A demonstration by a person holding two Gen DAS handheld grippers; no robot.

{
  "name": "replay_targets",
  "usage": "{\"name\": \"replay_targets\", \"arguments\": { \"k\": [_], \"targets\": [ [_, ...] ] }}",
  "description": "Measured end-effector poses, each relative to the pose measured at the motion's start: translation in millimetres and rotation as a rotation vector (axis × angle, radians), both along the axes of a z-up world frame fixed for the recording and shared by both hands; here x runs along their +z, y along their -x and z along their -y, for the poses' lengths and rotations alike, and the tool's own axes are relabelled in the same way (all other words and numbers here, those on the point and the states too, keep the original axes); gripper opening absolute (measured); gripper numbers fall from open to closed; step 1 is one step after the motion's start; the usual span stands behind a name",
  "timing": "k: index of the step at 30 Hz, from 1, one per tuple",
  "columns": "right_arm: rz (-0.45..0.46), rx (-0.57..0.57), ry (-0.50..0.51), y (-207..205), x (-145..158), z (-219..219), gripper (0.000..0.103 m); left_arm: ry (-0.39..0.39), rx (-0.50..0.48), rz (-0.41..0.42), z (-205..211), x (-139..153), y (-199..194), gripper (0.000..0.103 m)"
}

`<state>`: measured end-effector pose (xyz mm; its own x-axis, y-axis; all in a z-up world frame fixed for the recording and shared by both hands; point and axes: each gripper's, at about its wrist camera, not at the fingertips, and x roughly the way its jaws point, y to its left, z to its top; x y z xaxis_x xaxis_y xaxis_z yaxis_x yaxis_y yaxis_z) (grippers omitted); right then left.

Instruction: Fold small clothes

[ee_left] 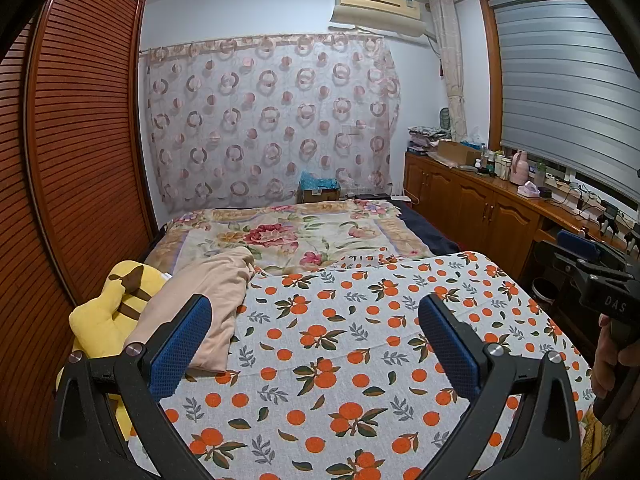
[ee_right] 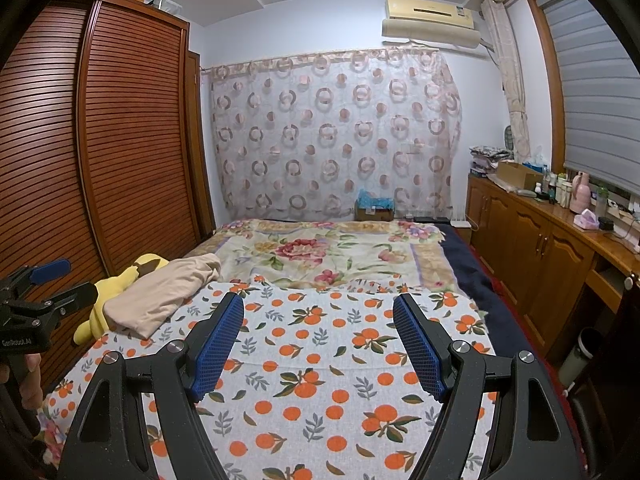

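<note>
A crumpled beige garment (ee_left: 208, 292) lies at the left edge of the orange-print cloth (ee_left: 360, 340) that covers the near end of the bed. It also shows in the right wrist view (ee_right: 160, 292). My left gripper (ee_left: 316, 320) is open and empty above the cloth, with the garment just beyond its left finger. My right gripper (ee_right: 318, 320) is open and empty above the orange-print cloth (ee_right: 320, 380), to the right of the garment. The right gripper also shows at the right edge of the left view (ee_left: 600, 276), and the left gripper at the left edge of the right view (ee_right: 44, 288).
A yellow plush toy (ee_left: 108, 312) lies left of the garment, against the brown louvred wardrobe (ee_left: 80, 140). A floral blanket (ee_left: 288, 236) covers the far bed. A wooden cabinet (ee_left: 500, 208) with bottles and boxes runs along the right wall under the window.
</note>
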<state>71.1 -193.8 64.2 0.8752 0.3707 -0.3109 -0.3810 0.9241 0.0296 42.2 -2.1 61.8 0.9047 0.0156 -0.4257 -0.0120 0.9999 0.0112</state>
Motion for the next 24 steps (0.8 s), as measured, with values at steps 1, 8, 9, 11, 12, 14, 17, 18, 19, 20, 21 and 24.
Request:
{"name": "replay_targets", "arguments": {
  "k": [1, 8, 9, 11, 12, 14, 17, 18, 19, 20, 21, 24],
  "targets": [
    [0.000, 0.001, 0.000, -0.5, -0.4, 0.8, 0.079, -0.001, 0.000, 0.000, 0.2, 0.0, 0.1, 0.103],
    [-0.002, 0.002, 0.000, -4.0, 2.1, 3.3, 0.079, -0.001, 0.001, 0.000, 0.0, -0.3, -0.1, 0.103],
    [-0.002, 0.003, 0.000, -4.1, 2.1, 3.6, 0.079, -0.002, 0.000, 0.000, -0.2, -0.7, -0.3, 0.103],
    [-0.001, 0.003, 0.000, -4.0, 1.5, 4.0, 0.079, -0.001, 0.001, 0.000, -0.2, -0.3, 0.0, 0.103],
    [-0.001, 0.003, 0.000, -4.3, 1.3, 4.4, 0.079, 0.000, 0.000, 0.000, -0.2, -0.3, 0.0, 0.103],
    [-0.001, 0.003, 0.000, -5.0, 1.1, 4.5, 0.079, -0.001, 0.000, 0.000, 0.0, -0.3, 0.1, 0.103],
    [-0.001, 0.004, 0.000, -5.3, 0.9, 4.9, 0.079, 0.000, 0.000, 0.000, -0.2, -0.7, -0.2, 0.103],
    [-0.001, 0.003, 0.000, -5.2, 0.9, 4.9, 0.079, 0.000, 0.000, 0.000, 0.0, 0.0, 0.4, 0.103],
    [-0.001, 0.001, -0.001, -5.9, 1.7, 5.0, 0.079, -0.002, 0.000, 0.001, -0.1, -0.6, -0.2, 0.103],
    [-0.001, 0.003, -0.001, -5.3, 0.6, 5.2, 0.079, -0.002, 0.000, 0.001, 0.0, -0.3, 0.1, 0.103],
    [-0.001, 0.004, -0.001, -4.8, -0.6, 5.8, 0.079, -0.001, 0.000, 0.001, -0.2, -0.7, -0.2, 0.103],
    [-0.001, 0.005, -0.001, -4.9, -0.6, 5.8, 0.079, -0.001, 0.001, 0.001, -0.1, 0.0, 0.3, 0.103]
  ]
}}
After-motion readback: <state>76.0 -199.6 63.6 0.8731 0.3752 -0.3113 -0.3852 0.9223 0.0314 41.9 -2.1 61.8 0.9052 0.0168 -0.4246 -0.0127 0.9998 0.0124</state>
